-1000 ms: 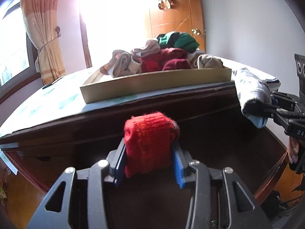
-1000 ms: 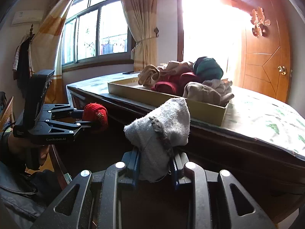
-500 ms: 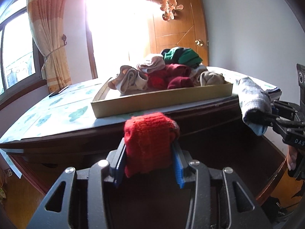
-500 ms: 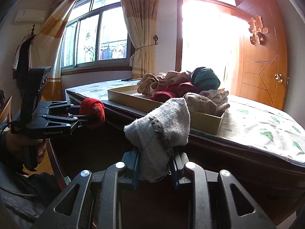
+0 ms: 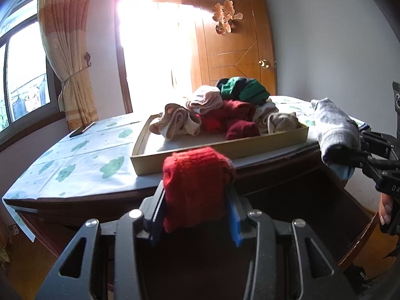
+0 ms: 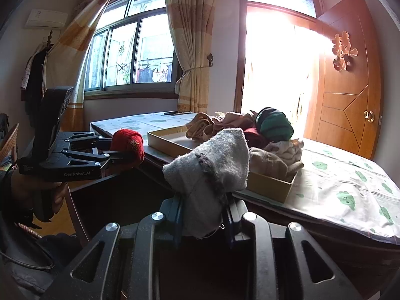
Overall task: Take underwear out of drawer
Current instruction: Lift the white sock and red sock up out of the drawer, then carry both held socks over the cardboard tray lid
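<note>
My left gripper (image 5: 196, 215) is shut on a red knitted bundle (image 5: 197, 185) and holds it above the open dark drawer (image 5: 300, 200). It also shows in the right wrist view (image 6: 127, 147). My right gripper (image 6: 203, 221) is shut on a grey knitted bundle (image 6: 212, 165), also above the drawer; it shows at the right of the left wrist view (image 5: 335, 132). Both bundles are in front of a shallow yellow tray (image 5: 225, 150) on the tabletop, which holds several rolled garments in beige, dark red and green (image 5: 240, 90).
The table (image 5: 82, 165) has a white cover with green prints. A dark phone (image 5: 81, 130) lies at its far left. Behind are a window with curtains (image 6: 130, 55), a bright doorway and a wooden door (image 5: 237, 57). The drawer's front edge (image 5: 360, 245) curves at lower right.
Both grippers have risen with their bundles, so the tabletop and tray now show from higher up. Both grips stay unchanged.
</note>
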